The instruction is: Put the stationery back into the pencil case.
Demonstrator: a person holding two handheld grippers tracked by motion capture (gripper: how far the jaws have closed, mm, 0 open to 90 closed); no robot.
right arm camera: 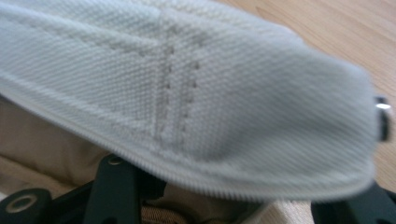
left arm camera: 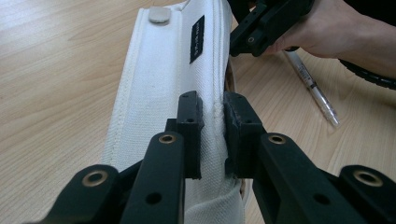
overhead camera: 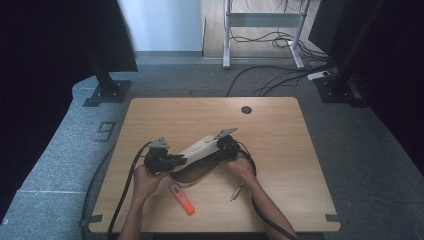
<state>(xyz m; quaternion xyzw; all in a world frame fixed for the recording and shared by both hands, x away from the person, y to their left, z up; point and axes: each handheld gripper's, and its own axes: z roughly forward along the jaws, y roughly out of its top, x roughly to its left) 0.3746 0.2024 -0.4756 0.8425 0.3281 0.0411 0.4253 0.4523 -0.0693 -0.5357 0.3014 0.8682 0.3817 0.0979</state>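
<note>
Nearest me on the bench [overhead camera: 280,150], an orange marker [overhead camera: 182,199] lies toward the front edge, and a pen [overhead camera: 237,191] rests to its right, just beside my right forearm. In the left gripper view the pen [left arm camera: 312,87] has a clear barrel and lies flat on the wood past the pouch.

Behind them, my two hands hold a white pouch [overhead camera: 200,148] slantwise over the middle of the bench, its dark opening facing me. My left gripper [overhead camera: 176,160] has the pouch's lower left end: in its own view the jaws are nearly closed, pinching the seam of the white fabric [left arm camera: 159,79] between the two pads. A snap [left arm camera: 159,15] and a small black label [left arm camera: 197,32] sit farther along the cloth.

My right gripper [overhead camera: 223,145] is at the upper right end. From its own view the woven cloth [right arm camera: 196,88] covers the jaws, with tan lining [right arm camera: 42,140] below, so I cannot tell how far they stand apart or whether they grip.

Farther off, a round hole [overhead camera: 246,109] marks the bench's back edge.
</note>
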